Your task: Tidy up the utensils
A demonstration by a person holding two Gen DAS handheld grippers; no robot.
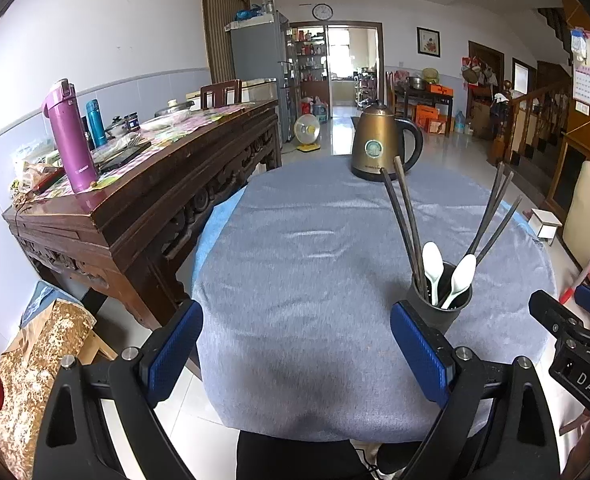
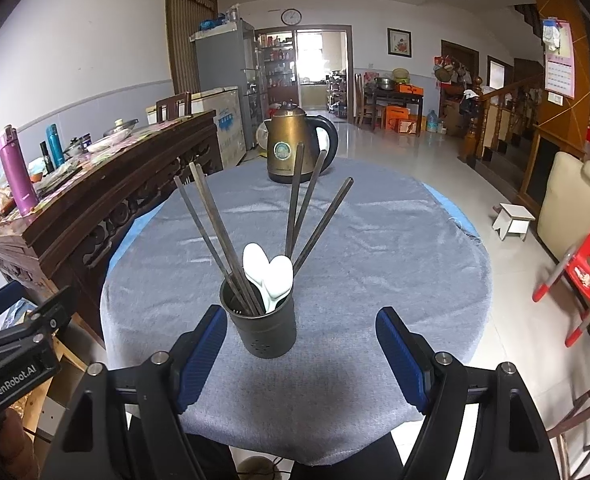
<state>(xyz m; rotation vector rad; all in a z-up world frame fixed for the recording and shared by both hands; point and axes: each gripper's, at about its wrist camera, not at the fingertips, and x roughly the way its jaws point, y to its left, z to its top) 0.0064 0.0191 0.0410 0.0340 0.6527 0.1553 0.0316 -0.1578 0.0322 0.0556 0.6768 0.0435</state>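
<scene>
A dark round utensil holder [image 2: 264, 330] stands upright on the round table's blue-grey cloth [image 2: 375, 248]. Several dark chopsticks [image 2: 211, 232] fan out of it, and two white spoons [image 2: 271, 276] stick up with their bowls touching. My right gripper [image 2: 302, 354] is open just in front of the holder, nothing between its blue pads [image 2: 401, 352]. In the left wrist view the holder [image 1: 441, 304] sits just beyond the right blue pad [image 1: 421, 350] of my open left gripper [image 1: 297, 354], whose fingers hold nothing. Its chopsticks [image 1: 405, 220] and spoons [image 1: 461, 278] lean outward.
A bronze electric kettle [image 2: 295, 142] stands at the table's far side. A carved dark wood sideboard [image 1: 143, 204] with a purple flask [image 1: 71, 136] lines the left. A red child's chair [image 2: 583, 272], a small white stool [image 2: 513, 220] and a cream sofa are on the right.
</scene>
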